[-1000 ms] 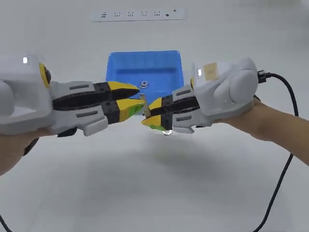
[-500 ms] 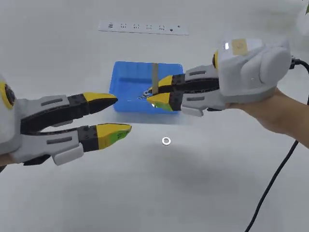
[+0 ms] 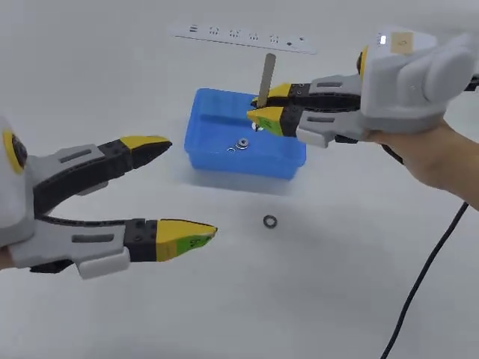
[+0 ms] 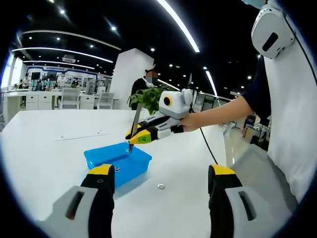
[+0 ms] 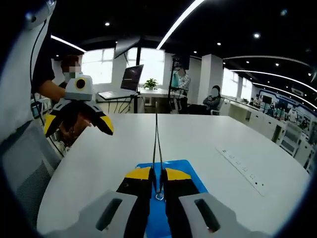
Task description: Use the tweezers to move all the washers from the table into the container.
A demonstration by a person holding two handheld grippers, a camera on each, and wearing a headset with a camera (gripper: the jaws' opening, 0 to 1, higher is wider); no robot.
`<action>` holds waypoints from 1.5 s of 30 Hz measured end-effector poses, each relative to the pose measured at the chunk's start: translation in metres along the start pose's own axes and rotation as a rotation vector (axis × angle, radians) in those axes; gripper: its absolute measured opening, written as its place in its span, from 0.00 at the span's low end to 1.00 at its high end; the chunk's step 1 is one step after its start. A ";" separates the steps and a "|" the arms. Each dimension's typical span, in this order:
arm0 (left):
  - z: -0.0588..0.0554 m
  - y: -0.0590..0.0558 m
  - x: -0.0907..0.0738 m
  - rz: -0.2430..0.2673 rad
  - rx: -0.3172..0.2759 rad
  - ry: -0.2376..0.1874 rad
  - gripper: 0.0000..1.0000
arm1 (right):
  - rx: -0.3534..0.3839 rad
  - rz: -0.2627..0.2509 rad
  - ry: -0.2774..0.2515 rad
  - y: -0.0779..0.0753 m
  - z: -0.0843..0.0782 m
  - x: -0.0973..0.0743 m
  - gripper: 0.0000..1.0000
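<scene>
1. White table point(image 3: 224, 299): the work surface that carries all items below.
2. Left gripper point(image 3: 191, 187): held above the near left part of the table, well apart from the container. Its jaws are spread wide and grasp nothing.
3. Right gripper point(image 3: 256, 112): positioned over the container's far right part. Its jaws are clenched on the tweezers.
4. Blue rectangular plastic container point(image 3: 247, 161): sits on the table, with a long white power strip point(image 3: 247, 37) beyond it.
5. Slim metal tweezers point(image 3: 267, 75): held roughly upright, handle end up, tip pointing down into the container.
6. Small metal ring washers: two washers point(image 3: 242, 143) lie on the container floor. One washer point(image 3: 270, 221) lies on the table just in front of the container. In the right gripper view, a small ring point(image 5: 159, 197) shows at the tweezers' tip.
</scene>
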State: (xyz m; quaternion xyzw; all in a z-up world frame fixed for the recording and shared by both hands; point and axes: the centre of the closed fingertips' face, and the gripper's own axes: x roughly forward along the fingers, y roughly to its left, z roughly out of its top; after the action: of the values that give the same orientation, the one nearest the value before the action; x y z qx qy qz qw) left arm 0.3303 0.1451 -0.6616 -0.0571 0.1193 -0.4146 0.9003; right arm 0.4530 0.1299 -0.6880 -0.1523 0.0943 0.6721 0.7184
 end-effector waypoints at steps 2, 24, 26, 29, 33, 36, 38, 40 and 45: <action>-0.002 0.005 0.000 0.024 -0.002 0.010 0.89 | 0.010 -0.003 0.001 -0.004 -0.004 0.003 0.09; -0.016 0.014 -0.005 0.073 -0.004 0.077 1.00 | 0.042 0.013 0.083 -0.008 -0.052 0.020 0.09; -0.016 0.013 -0.005 0.071 -0.006 0.078 1.00 | 0.050 0.008 0.078 -0.009 -0.051 0.020 0.10; -0.021 0.023 -0.012 0.066 -0.011 0.076 1.00 | 0.060 0.006 0.073 -0.009 -0.051 0.019 0.10; -0.023 0.021 -0.011 0.057 -0.010 0.082 1.00 | 0.069 0.007 0.068 -0.008 -0.050 0.018 0.10; -0.024 0.020 -0.012 0.055 -0.011 0.085 1.00 | 0.082 0.006 0.065 -0.007 -0.049 0.017 0.10; -0.025 0.019 -0.011 0.055 -0.014 0.086 0.99 | 0.087 0.007 0.065 -0.007 -0.049 0.017 0.10; -0.024 0.018 -0.010 0.053 -0.017 0.082 0.99 | 0.089 0.004 0.065 -0.007 -0.049 0.017 0.10; -0.021 0.018 -0.007 0.052 -0.014 0.077 0.99 | 0.079 -0.003 0.062 -0.007 -0.044 0.016 0.09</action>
State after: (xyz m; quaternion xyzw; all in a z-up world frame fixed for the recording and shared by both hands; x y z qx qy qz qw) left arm 0.3332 0.1623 -0.6843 -0.0444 0.1581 -0.3919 0.9052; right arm 0.4645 0.1290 -0.7342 -0.1447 0.1426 0.6617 0.7218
